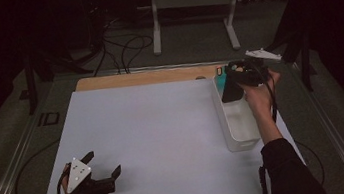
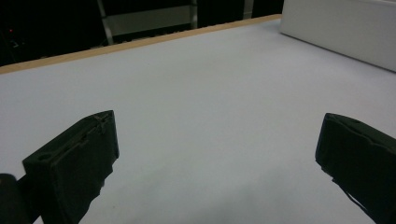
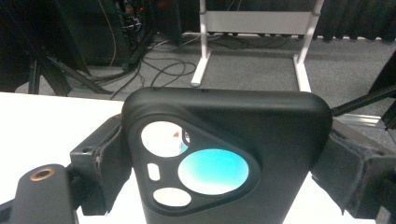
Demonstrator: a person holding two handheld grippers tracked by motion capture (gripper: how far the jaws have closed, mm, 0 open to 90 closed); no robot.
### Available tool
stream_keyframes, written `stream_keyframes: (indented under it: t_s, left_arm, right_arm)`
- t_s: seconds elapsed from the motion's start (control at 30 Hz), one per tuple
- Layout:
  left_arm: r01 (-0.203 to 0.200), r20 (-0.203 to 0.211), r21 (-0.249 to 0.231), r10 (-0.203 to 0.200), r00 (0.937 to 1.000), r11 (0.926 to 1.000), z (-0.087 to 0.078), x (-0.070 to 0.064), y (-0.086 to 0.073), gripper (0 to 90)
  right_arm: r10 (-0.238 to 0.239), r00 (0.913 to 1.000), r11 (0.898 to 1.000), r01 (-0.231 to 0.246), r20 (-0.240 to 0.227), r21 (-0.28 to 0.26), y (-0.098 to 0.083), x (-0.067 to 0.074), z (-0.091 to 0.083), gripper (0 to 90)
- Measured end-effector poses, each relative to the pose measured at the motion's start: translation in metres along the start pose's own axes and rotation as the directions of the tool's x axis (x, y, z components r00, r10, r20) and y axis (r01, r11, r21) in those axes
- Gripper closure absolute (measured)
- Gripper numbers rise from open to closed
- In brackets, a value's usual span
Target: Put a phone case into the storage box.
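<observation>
Right gripper (image 3: 219,158) jaws clamp black rubbery phone case (image 3: 224,154) by side edges, lifted above white rectangular plastic bin (image 1: 238,123), likely for clean removal. Left gripper (image 1: 103,165) jaws spread, empty, parked on white table sheet (image 1: 154,129).

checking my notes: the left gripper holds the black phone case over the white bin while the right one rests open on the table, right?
Sides are swapped. The right gripper is shut on the phone case over the bin, as its own view shows; the left gripper rests open on the table, seen in the high view.
</observation>
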State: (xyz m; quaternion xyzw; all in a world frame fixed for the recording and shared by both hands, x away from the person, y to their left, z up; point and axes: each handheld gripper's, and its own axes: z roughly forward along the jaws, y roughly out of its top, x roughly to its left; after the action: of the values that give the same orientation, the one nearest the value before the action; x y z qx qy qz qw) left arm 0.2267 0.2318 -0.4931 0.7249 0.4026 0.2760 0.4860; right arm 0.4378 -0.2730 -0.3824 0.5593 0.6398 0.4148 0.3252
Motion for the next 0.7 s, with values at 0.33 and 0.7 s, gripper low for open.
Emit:
stream_keyframes:
  t_s: [0.33, 0.7]
  left_arm:
    - [0.001, 0.000, -0.003, -0.001, 1.0000, 1.0000, 0.000, 0.000, 0.000, 0.2]
    - [0.005, 0.000, -0.004, -0.005, 1.0000, 1.0000, -0.001, 0.000, 0.000, 0.2]
  right_arm:
    - [-0.009, 0.9998, 1.000, 0.009, 0.015, 0.029, -0.006, 0.002, 0.017, 13.3]
    - [-0.005, 0.9993, 0.998, 0.003, 0.037, 0.056, -0.012, 0.003, 0.035, 13.2]
